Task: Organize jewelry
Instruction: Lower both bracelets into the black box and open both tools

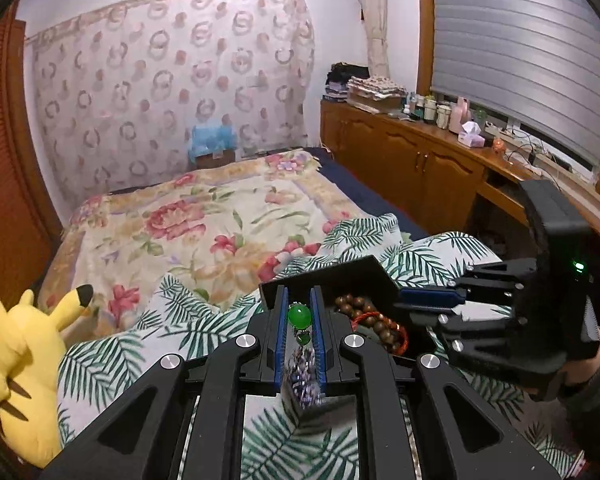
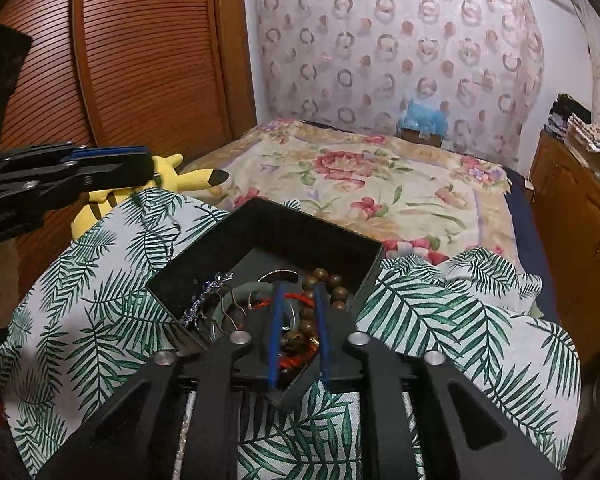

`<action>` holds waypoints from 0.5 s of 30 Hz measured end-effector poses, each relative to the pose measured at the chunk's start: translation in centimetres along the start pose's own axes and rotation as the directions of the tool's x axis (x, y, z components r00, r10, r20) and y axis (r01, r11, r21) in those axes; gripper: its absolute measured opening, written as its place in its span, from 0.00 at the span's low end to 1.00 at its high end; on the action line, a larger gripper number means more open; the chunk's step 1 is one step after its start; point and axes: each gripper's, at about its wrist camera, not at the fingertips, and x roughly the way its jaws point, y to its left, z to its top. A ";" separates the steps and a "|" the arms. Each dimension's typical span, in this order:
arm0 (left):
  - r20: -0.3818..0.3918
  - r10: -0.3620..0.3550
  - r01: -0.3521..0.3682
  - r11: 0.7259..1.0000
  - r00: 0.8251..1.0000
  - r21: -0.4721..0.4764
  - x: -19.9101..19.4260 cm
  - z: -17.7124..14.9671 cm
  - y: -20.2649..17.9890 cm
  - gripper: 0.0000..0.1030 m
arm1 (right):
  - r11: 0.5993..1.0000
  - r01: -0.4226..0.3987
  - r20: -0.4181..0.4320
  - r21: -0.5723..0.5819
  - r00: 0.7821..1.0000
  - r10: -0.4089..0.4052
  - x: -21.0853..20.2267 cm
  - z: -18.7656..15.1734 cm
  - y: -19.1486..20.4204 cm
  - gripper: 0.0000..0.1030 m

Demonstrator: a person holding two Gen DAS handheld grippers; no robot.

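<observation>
One green pendant [image 1: 299,317] is held between the narrowed left gripper [image 1: 299,304], at 11 o'clock of the black box [image 2: 332,254]. Wooden beads [image 2: 327,288] are straddled by the right gripper [image 2: 298,294], jaws parted, nothing visibly gripped.

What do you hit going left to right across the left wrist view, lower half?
Yellow Pikachu plush toy → green oval-stone pendant pinched in the left gripper → brown wooden bead bracelet in the black rectangular box → right gripper on the palm-leaf print cloth.
</observation>
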 end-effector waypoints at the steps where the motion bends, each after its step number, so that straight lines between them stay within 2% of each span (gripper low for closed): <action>1: -0.006 -0.002 0.002 1.000 1.000 0.000 0.6 0.2 0.0 0.10 | 1.000 0.003 0.001 0.003 1.000 -0.003 -0.1 0.0 -0.1 0.20; 7: -0.024 -0.018 0.018 1.000 1.000 -0.011 2.7 1.0 0.2 0.10 | 1.000 0.019 0.004 0.013 1.000 -0.019 -0.3 0.0 -0.3 0.20; 15: 0.003 -0.029 0.029 0.999 1.000 -0.014 2.4 2.2 -0.1 0.10 | 0.999 0.032 0.007 0.008 0.999 -0.032 -1.0 -0.1 -0.3 0.20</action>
